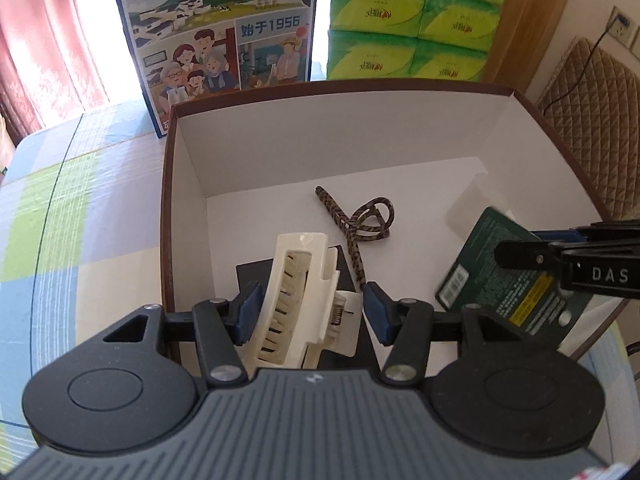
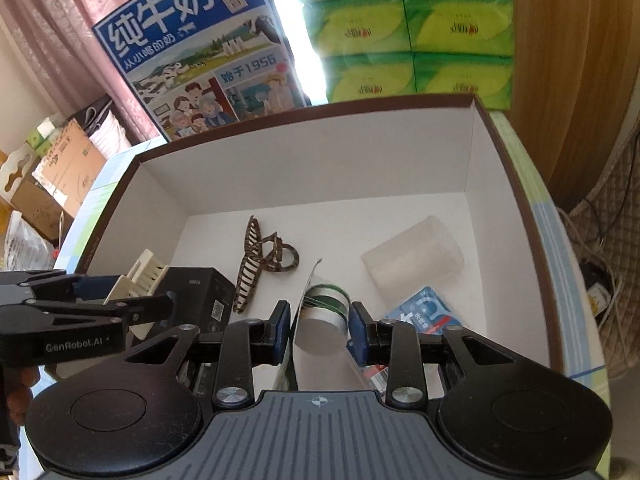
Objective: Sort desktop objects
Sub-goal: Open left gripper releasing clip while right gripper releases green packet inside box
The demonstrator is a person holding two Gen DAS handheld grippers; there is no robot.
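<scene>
A brown box with a white inside (image 1: 188,184) (image 2: 516,184) stands on the table. My left gripper (image 1: 312,312) (image 2: 132,292) is open over its near left corner, with a white hair claw (image 1: 296,296) (image 2: 140,274) between the pads. The claw rests tilted on a small black box (image 2: 200,296). The left pad touches the claw and the right pad is apart from it. My right gripper (image 2: 320,330) (image 1: 520,242) is shut on a dark green carded spool package (image 2: 324,318) (image 1: 496,276), held tilted above the box floor.
On the box floor lie a leopard-print hair claw (image 1: 360,224) (image 2: 260,264), a translucent cup on its side (image 2: 414,264) and a blue packet (image 2: 424,312). A blue milk carton (image 1: 216,40) and green tissue packs (image 1: 412,20) stand behind the box. A checked tablecloth (image 1: 80,200) covers the table.
</scene>
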